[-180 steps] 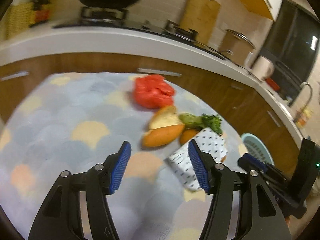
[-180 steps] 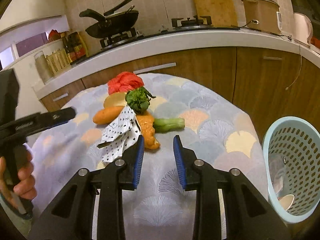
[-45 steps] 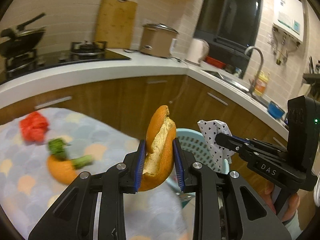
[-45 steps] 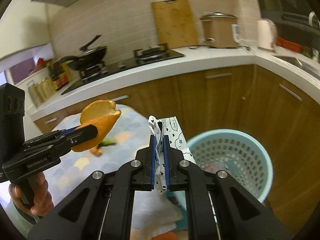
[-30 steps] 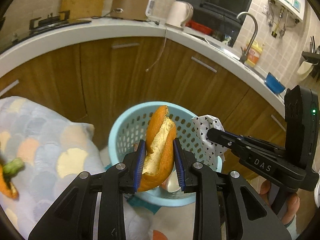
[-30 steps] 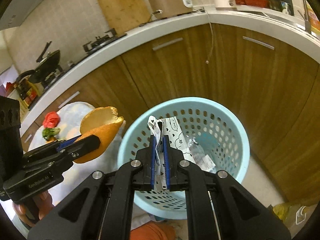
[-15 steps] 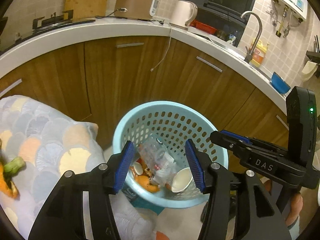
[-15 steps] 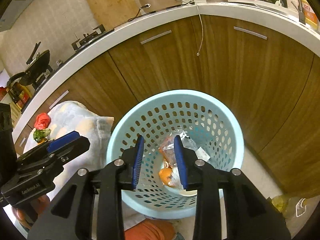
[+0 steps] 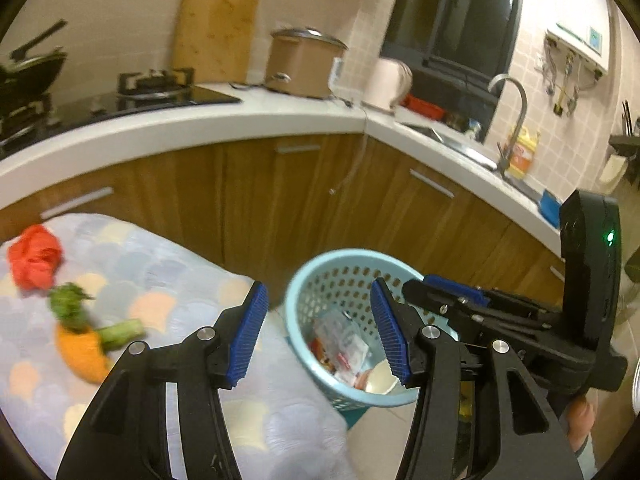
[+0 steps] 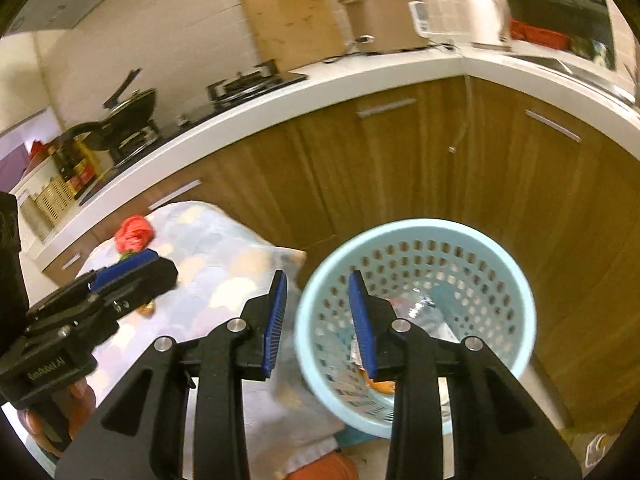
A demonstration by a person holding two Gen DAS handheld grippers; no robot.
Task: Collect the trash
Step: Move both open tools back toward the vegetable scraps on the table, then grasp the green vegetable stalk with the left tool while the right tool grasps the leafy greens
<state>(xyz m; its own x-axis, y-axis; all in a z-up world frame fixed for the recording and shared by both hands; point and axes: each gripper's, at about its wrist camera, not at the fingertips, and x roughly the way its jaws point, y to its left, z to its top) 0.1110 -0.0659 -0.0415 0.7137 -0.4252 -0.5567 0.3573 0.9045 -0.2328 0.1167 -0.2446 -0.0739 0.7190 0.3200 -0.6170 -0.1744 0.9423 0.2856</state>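
The left hand-held gripper fills the lower middle of its own wrist view: two matte black angular arms, each with round silver screw heads at the joints, ending in blue ribbed pads. At lower left of the right wrist view its black body carries small white lettering, too blurred to read in full, with bare skin of the left hand under it.

The right hand-held gripper has the same black arms, silver screws and blue ribbed pads. At the right of the left wrist view its black upright housing shows a small green light, and a bare thumb of the right hand shows below.
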